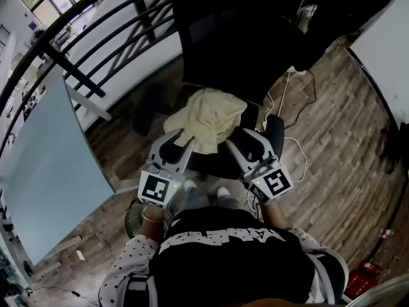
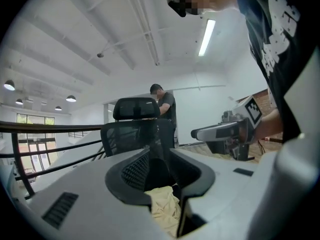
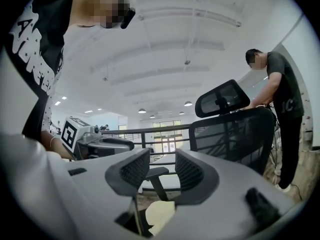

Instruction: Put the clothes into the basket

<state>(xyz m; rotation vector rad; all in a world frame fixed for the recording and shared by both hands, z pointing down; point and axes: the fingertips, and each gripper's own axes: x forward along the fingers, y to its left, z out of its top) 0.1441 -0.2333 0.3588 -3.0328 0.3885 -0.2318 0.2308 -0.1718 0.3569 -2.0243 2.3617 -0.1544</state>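
Left gripper sits at the near left edge of the yellow cloth. Its jaws are open wide. In the left gripper view, the cloth shows low down in the gap between the jaws. It may be touching them, but that is hard to tell. The jaws are not squeezing it.

The right gripper is at the near right edge of the cloth. Its jaws are open wide too. In the right gripper view, a bit of the cloth shows low in the gap, and nothing is held.

The cloth lies in a crumpled heap on the seat of a black office chair. The chair stands on a wood floor next to a black railing. Another person stands behind the chair.
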